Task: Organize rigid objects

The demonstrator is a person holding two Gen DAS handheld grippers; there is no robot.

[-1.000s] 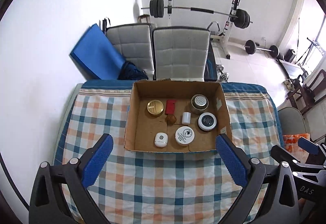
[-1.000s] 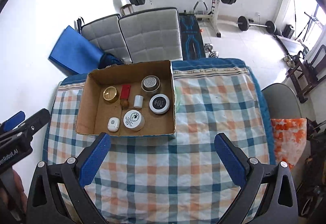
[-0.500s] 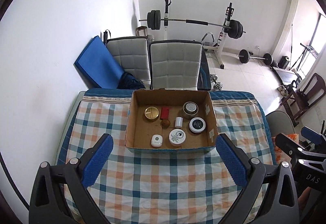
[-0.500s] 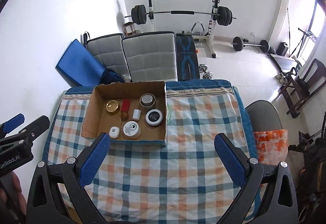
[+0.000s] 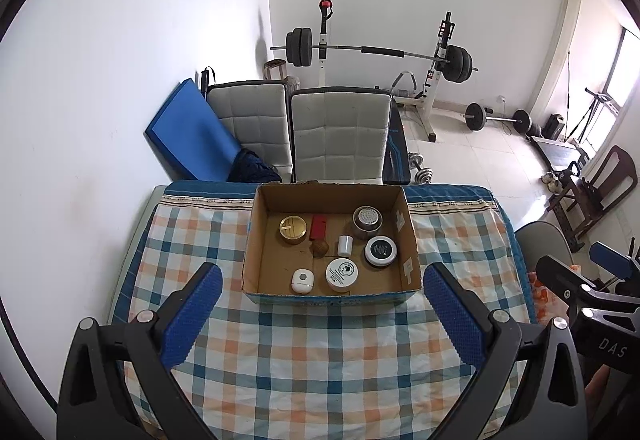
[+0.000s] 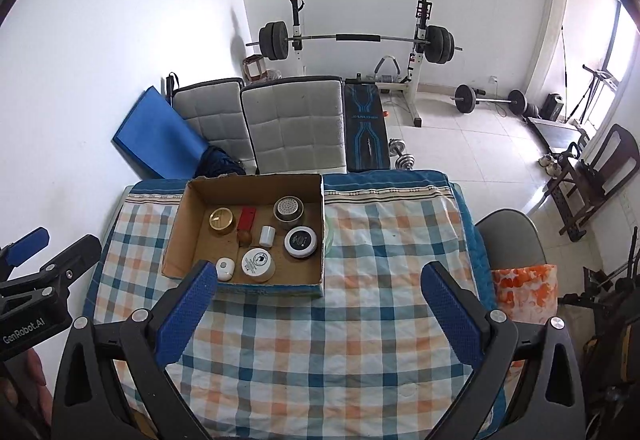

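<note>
While both sets of jaws are hanging spread and empty above the tabletop [image 5: 320, 372], the cardboard box [image 5: 410, 240] of small containers is sitting ahead of them; the left gripper [image 5: 322, 314] is best descending squarely over one container.

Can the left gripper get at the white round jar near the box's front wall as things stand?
Probably yes: the left gripper is open and empty, the cardboard box is open-topped, and nothing covers the white round jar.
</note>
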